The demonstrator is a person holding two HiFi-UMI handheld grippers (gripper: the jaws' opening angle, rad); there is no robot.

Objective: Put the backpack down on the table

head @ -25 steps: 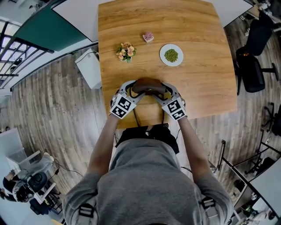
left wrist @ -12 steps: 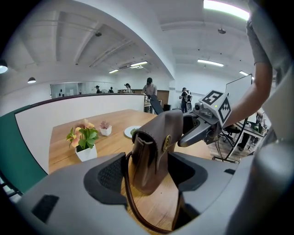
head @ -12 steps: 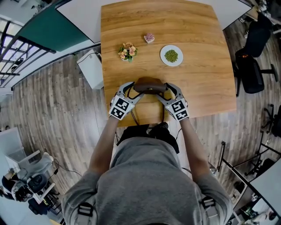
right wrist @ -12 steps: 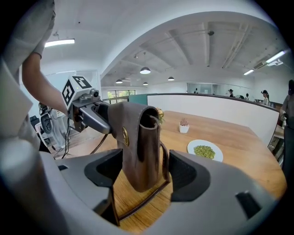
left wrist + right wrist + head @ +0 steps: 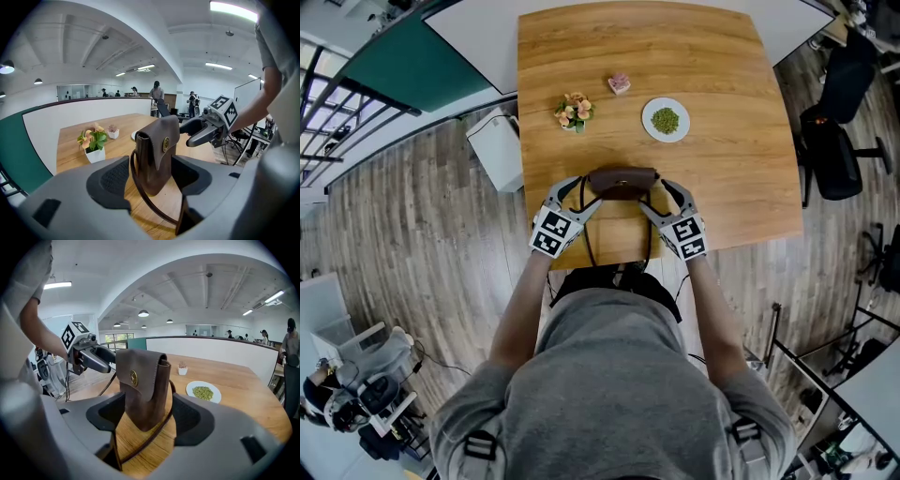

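Open-plan office: ceiling light strips (image 5: 219, 66), a low white partition wall (image 5: 211, 348), black swivel chairs (image 5: 830, 155) on wood-plank flooring (image 5: 412, 253) — people standing (image 5: 156, 89) beyond a wooden table (image 5: 741, 187).

brown backpack (image 5: 622, 182), tan wood-grain table (image 5: 722, 187), white plate (image 5: 680, 131).

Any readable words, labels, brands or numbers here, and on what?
No readable words or numbers.
Round metal badge on the brown bag: embossing too small to read.
Marker cubes on the left gripper and right gripper: black-and-white patterns, no letters.
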